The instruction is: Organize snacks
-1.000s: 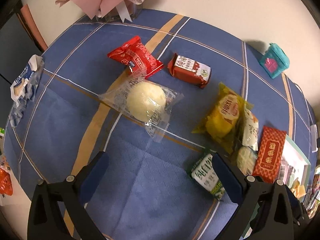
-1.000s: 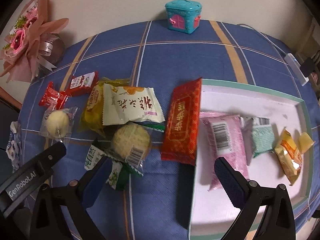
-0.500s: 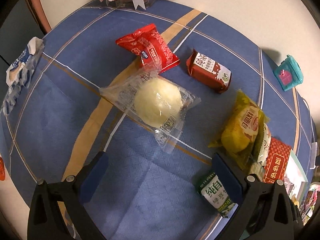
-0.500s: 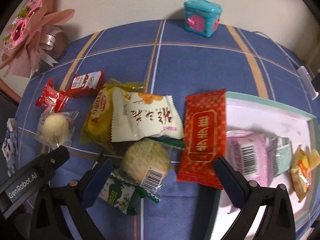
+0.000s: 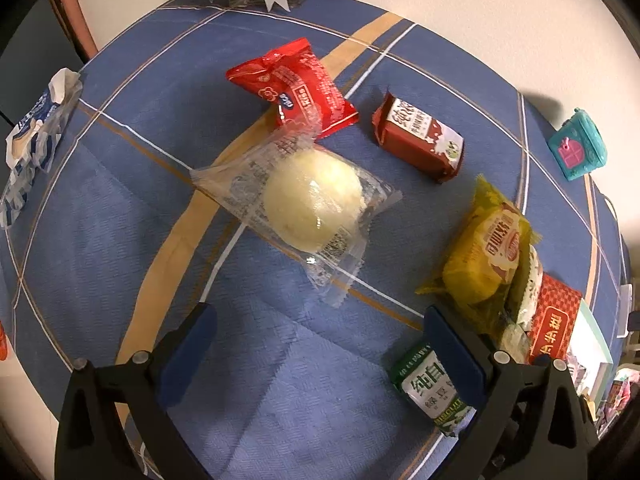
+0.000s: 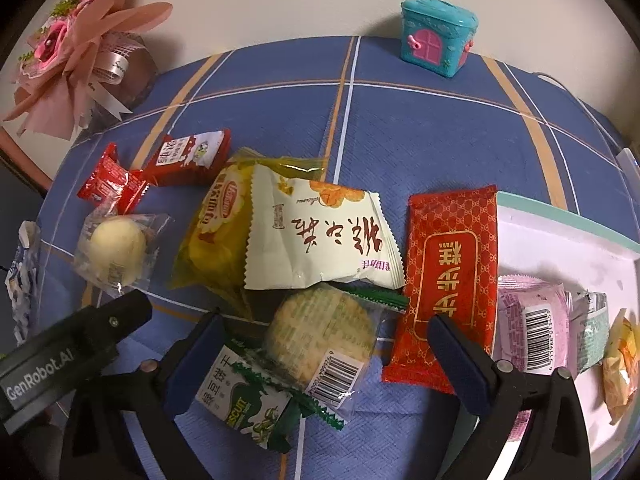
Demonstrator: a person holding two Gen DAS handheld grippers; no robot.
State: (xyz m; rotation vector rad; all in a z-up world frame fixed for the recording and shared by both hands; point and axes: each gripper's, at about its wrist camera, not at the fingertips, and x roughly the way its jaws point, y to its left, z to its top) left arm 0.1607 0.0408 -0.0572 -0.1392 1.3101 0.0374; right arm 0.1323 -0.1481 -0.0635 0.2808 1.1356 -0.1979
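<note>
My left gripper (image 5: 320, 352) is open and empty, just short of a pale round bun in a clear wrapper (image 5: 308, 200). Beyond it lie a red packet (image 5: 296, 88) and a brown milk-biscuit pack (image 5: 420, 140). My right gripper (image 6: 324, 360) is open over a round green cake in a clear wrapper (image 6: 320, 328), with a green biscuit pack (image 6: 244, 400) by its left finger. A white packet (image 6: 320, 232), a yellow packet (image 6: 216, 236) and a long red packet (image 6: 448, 280) lie beyond. The white tray (image 6: 560, 232) at right holds a pink packet (image 6: 532, 320) and others.
A teal toy house (image 6: 436, 36) stands at the table's far edge. A pink bouquet (image 6: 72, 60) sits at the far left. A blue-white wrapper (image 5: 32, 136) lies at the table's left edge. My left gripper's body (image 6: 68, 352) shows low left in the right wrist view.
My left gripper has moved forward toward the bun, which looks larger now. My right gripper has moved left and forward from the tray to above the round green cake. Both stayed open.
</note>
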